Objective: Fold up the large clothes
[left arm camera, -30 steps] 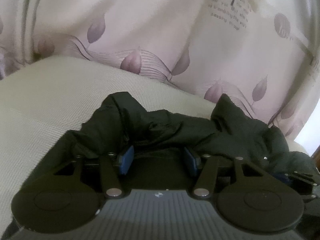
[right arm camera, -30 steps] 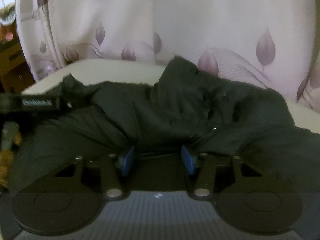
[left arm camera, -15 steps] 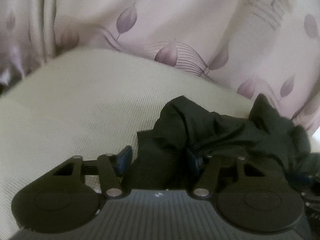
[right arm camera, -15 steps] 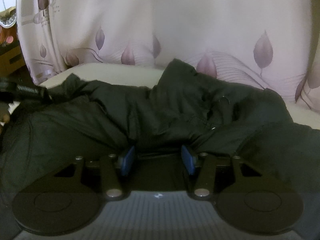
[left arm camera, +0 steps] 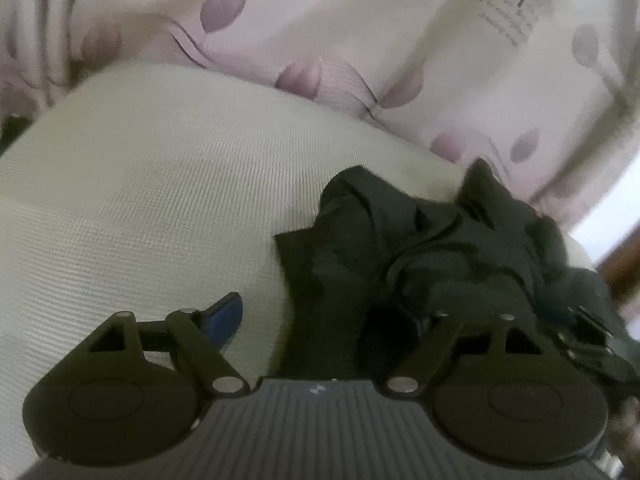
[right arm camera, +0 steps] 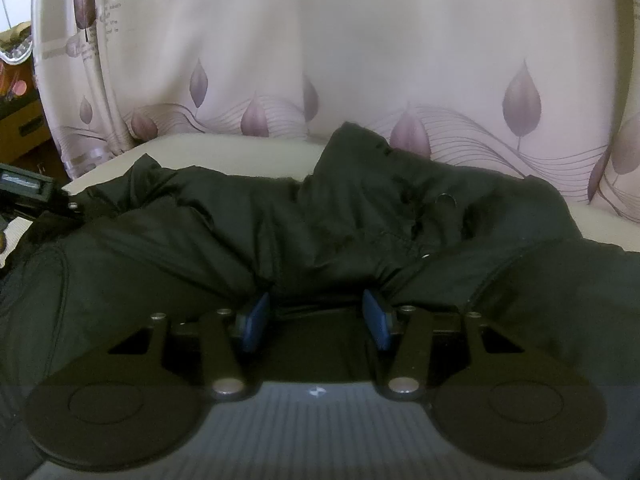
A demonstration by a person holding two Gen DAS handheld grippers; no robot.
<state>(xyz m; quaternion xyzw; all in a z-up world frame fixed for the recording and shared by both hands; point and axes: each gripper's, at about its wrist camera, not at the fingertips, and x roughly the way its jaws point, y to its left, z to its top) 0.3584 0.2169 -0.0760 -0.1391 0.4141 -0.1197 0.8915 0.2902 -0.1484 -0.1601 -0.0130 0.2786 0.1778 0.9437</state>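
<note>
A large black garment (right arm camera: 360, 224) lies crumpled on a cream ribbed surface (left arm camera: 160, 200). In the left wrist view its bunched left end (left arm camera: 420, 248) lies in front of my left gripper (left arm camera: 320, 316), whose jaws stand wide open; the left blue pad (left arm camera: 224, 316) is over bare surface and the right pad is hidden under cloth. My right gripper (right arm camera: 316, 316) has its jaws apart with a fold of the garment lying between the blue pads (right arm camera: 256, 316). The other gripper's body (right arm camera: 28, 192) shows at the far left of the right wrist view.
A pale curtain with purple leaf print (right arm camera: 400, 80) hangs right behind the surface and also shows in the left wrist view (left arm camera: 360, 40). Brown furniture (right arm camera: 20, 112) stands at the far left. The right gripper's body (left arm camera: 592, 344) shows at the lower right of the left wrist view.
My left gripper has moved left along the garment's edge, so cloth now covers only its right side and bare surface shows at left. The right gripper has barely moved.
</note>
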